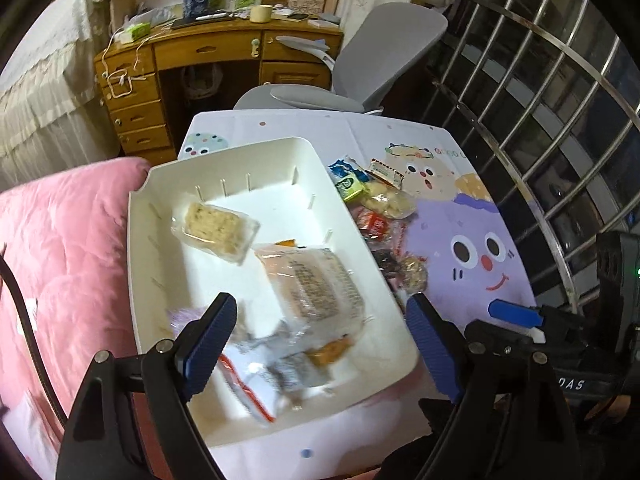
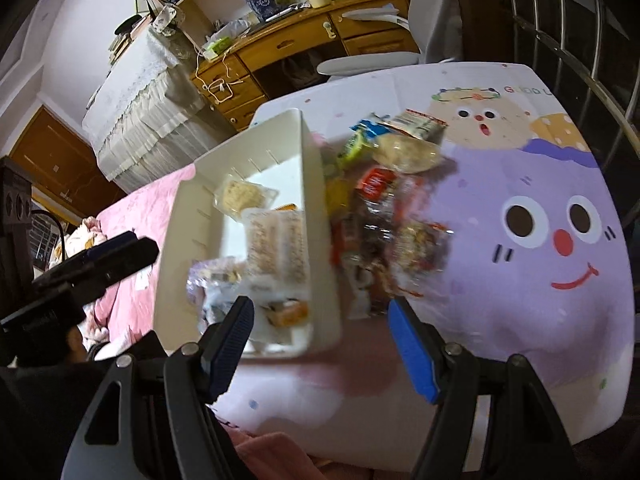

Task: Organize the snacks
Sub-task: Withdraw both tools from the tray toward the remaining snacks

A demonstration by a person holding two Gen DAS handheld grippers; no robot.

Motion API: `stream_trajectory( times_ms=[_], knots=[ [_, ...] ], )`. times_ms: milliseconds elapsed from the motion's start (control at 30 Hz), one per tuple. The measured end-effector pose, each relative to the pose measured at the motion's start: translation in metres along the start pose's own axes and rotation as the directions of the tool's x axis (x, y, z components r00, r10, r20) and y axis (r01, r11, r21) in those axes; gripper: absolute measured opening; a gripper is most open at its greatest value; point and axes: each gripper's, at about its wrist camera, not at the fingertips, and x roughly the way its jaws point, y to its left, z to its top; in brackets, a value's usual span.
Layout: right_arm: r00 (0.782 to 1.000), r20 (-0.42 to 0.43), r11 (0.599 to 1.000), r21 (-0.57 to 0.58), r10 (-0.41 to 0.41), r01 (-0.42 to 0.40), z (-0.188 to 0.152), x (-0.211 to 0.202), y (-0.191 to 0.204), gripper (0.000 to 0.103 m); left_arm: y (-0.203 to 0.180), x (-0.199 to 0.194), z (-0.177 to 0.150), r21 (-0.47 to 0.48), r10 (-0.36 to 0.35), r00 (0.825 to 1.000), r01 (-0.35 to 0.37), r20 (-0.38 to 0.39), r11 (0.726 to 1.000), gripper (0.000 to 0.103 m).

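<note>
Left wrist view: both claws released, empty; snack pile (image 1: 384, 220) beside white bin (image 1: 160, 208).

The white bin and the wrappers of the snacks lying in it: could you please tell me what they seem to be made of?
The white bin looks like rigid moulded plastic with a matte finish: smooth thin walls, rounded corners, slots moulded into the sides. The wrapper on the pale cracker pack looks like thin, clear, glossy plastic film: the contents show through and it catches glints. The blurred packets nearer the camera seem similar.

White bin (image 1: 160, 200). Counter (image 2: 520, 320): white cover, purple cartoon face, red nose. Bed quilt (image 1: 72, 240): pink. Claw pads (image 1: 208, 344): blue on black arms. Loose snack pile (image 2: 384, 216): red, green, blue wrappers.
</note>
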Motion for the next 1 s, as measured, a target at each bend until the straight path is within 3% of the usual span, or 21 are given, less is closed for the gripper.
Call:
stream_trajectory(
  times_ms=[367,600,1000],
  knots=[
    [0.998,-0.062,0.994,-0.108,0.021,-0.027,0.000,-0.020,-0.055,0.070,-0.062,0.005,-0.025,-0.084,0.056,0.998,-0.056,-0.001,0.995,0.086],
    [0.997,-0.081,0.972,-0.234,0.019,-0.038,0.003,-0.024,-0.074,0.070,-0.088,0.007,-0.045,-0.168,0.082,0.997,-0.082,-0.009,0.982,0.086],
    [0.999,-0.023,0.870,-0.492,0.029,-0.037,0.007,-0.028,-0.090,0.070,-0.117,0.032,-0.062,-0.299,0.102,0.993,-0.113,-0.052,0.947,0.086]
  ],
)
